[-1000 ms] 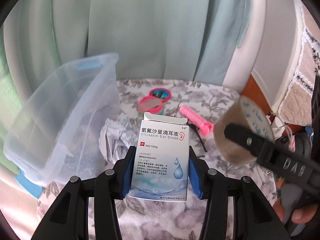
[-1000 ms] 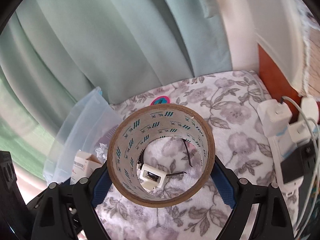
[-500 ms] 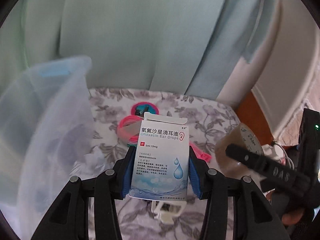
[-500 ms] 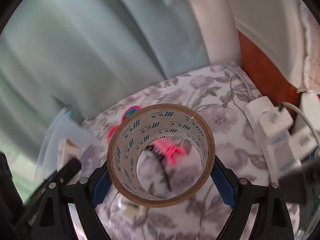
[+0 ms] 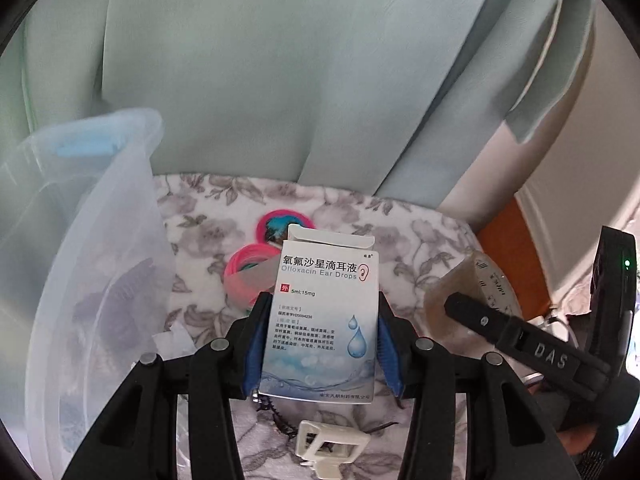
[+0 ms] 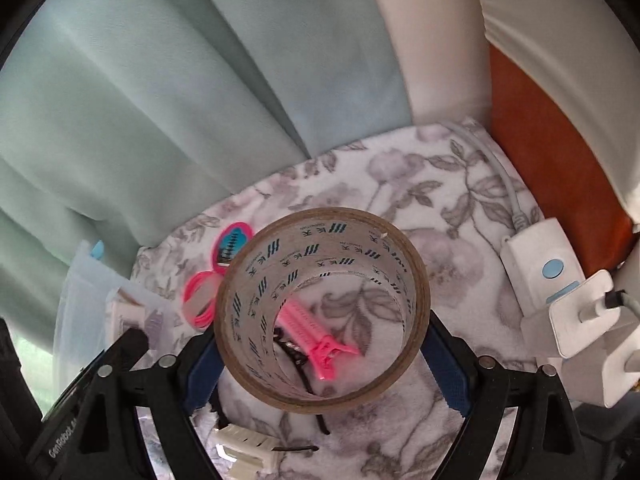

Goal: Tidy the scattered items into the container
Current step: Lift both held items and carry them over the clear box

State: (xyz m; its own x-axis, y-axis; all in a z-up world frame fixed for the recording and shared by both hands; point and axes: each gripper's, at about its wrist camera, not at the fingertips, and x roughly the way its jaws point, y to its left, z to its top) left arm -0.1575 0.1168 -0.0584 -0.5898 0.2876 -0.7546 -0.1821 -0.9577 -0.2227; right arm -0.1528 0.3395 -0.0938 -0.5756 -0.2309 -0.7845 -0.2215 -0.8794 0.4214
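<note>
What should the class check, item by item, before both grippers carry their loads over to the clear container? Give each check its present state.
1. Left gripper grip on the ear drops box: pads on both sides, box upright. Ok.
2. Right gripper grip on the tape roll: pads on both outer sides. Ok.
3. Clear container open and free to receive: its opening is not visible. Cannot tell.
4. Both loads lifted off the floral cloth: ok.
5. Spacing between the two grippers: close, side by side. Cannot tell if enough.
6. Items left out: pink hair clip, pink bands, white clip. Not ok.
</note>
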